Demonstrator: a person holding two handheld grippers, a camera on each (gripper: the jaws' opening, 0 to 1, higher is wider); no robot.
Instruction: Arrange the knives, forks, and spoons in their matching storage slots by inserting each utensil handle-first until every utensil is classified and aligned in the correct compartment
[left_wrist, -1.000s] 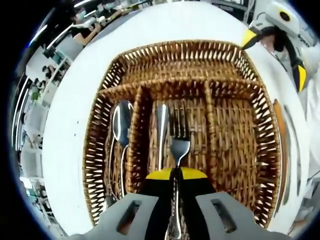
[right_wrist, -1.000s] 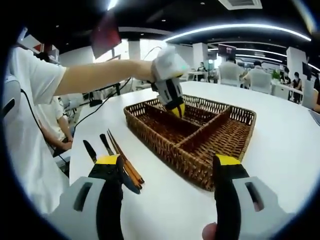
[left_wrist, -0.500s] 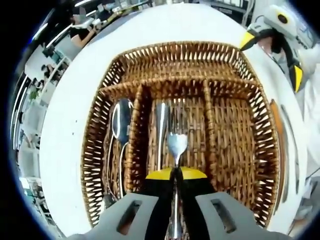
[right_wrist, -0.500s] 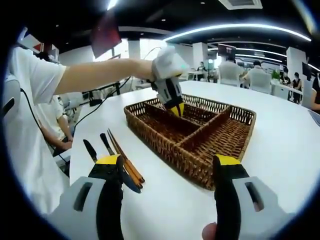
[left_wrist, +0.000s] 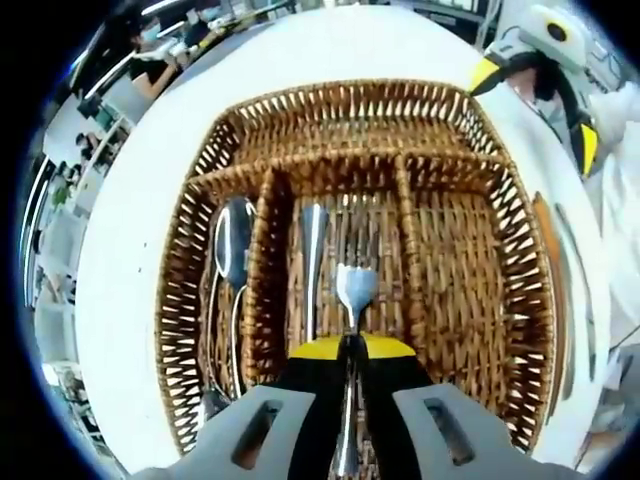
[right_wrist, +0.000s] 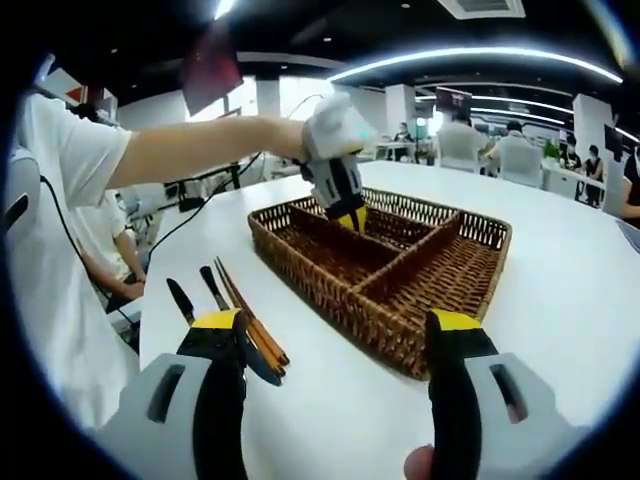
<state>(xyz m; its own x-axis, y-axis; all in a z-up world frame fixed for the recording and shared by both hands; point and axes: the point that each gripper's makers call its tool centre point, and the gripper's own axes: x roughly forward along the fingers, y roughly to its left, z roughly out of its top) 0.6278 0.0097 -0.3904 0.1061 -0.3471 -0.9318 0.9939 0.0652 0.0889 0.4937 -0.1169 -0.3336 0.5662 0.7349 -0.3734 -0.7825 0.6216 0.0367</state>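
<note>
My left gripper (left_wrist: 350, 348) is shut on the handle of a silver fork (left_wrist: 355, 285), whose tines point away from me over the middle slot of a wicker basket (left_wrist: 190, 300). Another silver utensil (left_wrist: 312, 240) lies in that slot beside the fork. Spoons (left_wrist: 235, 250) rest in the left slot. In the right gripper view, the left gripper (right_wrist: 345, 200) hangs over the far side of the basket (right_wrist: 330, 290), held by a person's arm. My right gripper (right_wrist: 335, 340) stands open above the table, short of the basket, with nothing between its jaws.
Dark-handled utensils and brown chopsticks (right_wrist: 235, 315) lie on the white round table (right_wrist: 560, 290), left of the basket. The basket's right slot (left_wrist: 470, 270) and far cross slot (left_wrist: 350, 125) hold nothing visible. People sit at tables in the background.
The left gripper view has shifted slightly, so the basket sits a little further left; the fork stays in the jaws over the middle slot. The right gripper has not moved.
</note>
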